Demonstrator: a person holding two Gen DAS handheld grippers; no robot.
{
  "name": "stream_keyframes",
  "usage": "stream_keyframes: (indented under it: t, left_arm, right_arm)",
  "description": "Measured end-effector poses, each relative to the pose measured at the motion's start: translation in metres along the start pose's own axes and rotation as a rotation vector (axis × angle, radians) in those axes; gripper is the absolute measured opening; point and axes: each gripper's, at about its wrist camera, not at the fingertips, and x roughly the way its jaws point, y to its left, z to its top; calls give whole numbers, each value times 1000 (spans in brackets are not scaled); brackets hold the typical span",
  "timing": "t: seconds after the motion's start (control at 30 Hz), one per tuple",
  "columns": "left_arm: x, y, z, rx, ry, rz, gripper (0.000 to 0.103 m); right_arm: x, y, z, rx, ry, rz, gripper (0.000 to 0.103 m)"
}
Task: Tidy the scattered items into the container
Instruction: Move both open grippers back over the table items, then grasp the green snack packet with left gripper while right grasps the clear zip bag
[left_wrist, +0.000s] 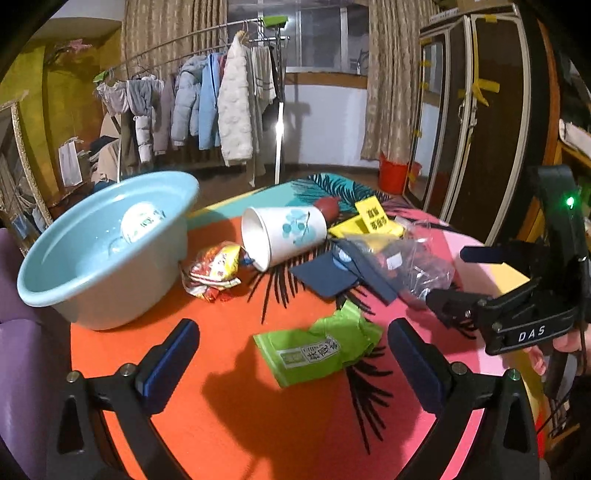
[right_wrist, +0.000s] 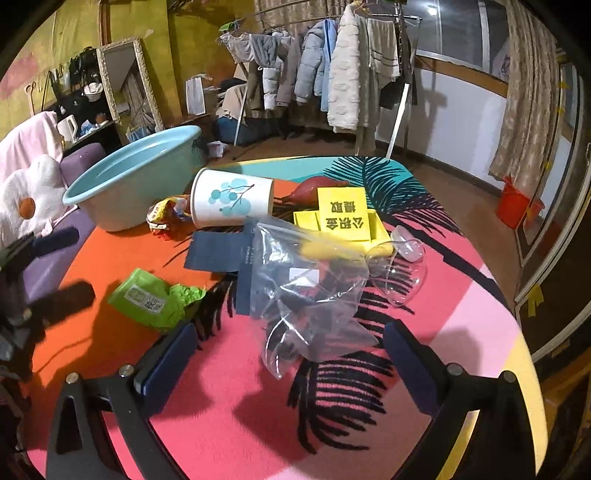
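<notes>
The blue basin (left_wrist: 107, 251) sits at the far left of the bright mat (left_wrist: 229, 406), and one small white packet (left_wrist: 142, 221) lies inside it. Just beside the basin is a crinkly red and yellow wrapper (left_wrist: 214, 271). Next to that wrapper a white paper cup (left_wrist: 284, 234) lies on its side, its mouth turned toward the basin. Further from the basin come a dark blue card (left_wrist: 328, 277), a clear plastic bag (right_wrist: 306, 291), a yellow box (right_wrist: 341, 218) and a clear cup (right_wrist: 397, 266) tipped over.

The left gripper (left_wrist: 293, 360) is wide apart and holds nothing — the green packet (left_wrist: 317, 350) lies on the mat between its fingers.

The right gripper (right_wrist: 286, 363) is wide apart too, empty, with the clear bag just ahead of it.
</notes>
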Motion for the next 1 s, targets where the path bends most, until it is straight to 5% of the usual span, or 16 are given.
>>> stream_keyframes:
  t: [1.0]
  left_arm:
    - [65,-11,-2,148,141,-77,103]
  right_arm:
    - [31,-7,-5,17,12,14,103]
